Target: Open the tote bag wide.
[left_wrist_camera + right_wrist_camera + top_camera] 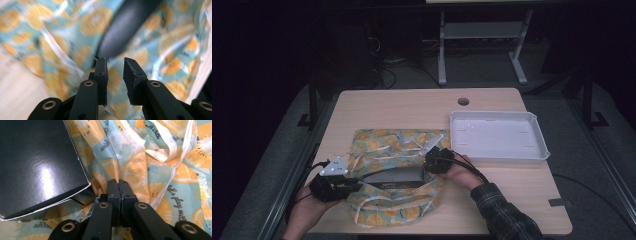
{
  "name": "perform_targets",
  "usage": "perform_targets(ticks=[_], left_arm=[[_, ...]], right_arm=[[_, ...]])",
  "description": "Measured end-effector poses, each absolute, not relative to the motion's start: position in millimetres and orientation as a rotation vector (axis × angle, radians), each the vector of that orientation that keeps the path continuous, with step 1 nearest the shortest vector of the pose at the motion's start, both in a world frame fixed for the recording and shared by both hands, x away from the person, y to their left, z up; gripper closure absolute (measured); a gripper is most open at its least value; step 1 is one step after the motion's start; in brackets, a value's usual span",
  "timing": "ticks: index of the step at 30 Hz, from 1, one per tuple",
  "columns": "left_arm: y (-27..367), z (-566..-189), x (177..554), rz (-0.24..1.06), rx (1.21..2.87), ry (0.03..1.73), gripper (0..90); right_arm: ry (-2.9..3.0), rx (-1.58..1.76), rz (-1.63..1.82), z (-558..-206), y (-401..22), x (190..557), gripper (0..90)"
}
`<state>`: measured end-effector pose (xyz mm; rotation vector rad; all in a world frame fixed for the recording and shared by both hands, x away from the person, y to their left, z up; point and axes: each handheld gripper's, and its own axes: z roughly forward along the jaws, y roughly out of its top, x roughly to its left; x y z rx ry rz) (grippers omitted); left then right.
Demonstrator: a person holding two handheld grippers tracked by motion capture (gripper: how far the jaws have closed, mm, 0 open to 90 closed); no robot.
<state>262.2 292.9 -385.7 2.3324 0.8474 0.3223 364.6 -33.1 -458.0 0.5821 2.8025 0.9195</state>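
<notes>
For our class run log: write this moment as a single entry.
left hand-held gripper: open, over orange-print bag | right hand-held gripper: shut on bag fabric beside black box | white tray: empty

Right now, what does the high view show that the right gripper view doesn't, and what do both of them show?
The high view alone shows the white rectangular plastic tray on the light wooden table, and the left hand-held gripper at the cloth's left edge, jaws parted. The right gripper view alone shows cursive lettering on the cloth and the right hand-held gripper pinched shut on a fold. Both show the teal cloth with orange slices, its pale ribbons and the glossy black box.
</notes>
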Motion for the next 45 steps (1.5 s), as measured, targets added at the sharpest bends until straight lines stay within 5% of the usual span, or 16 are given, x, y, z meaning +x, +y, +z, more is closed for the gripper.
perform_targets(ticks=[17, 24, 45], left_arm=[[276.8, -397.9, 299.6, 0.36, 2.357, 0.829, 67.8], [279.9, -399.3, 303.8, 0.336, 2.356, 0.826, 89.3], [290.1, -431.6, 338.4, 0.255, 2.354, 1.019, 90.0]], right_arm=[[2.806, 0.579, 0.92, -457.9, -33.2, 364.7, 88.4], [2.806, 0.569, 0.913, -457.7, -33.1, 364.7, 88.3], [2.799, 0.549, 0.906, -457.3, -30.8, 362.3, 88.9]])
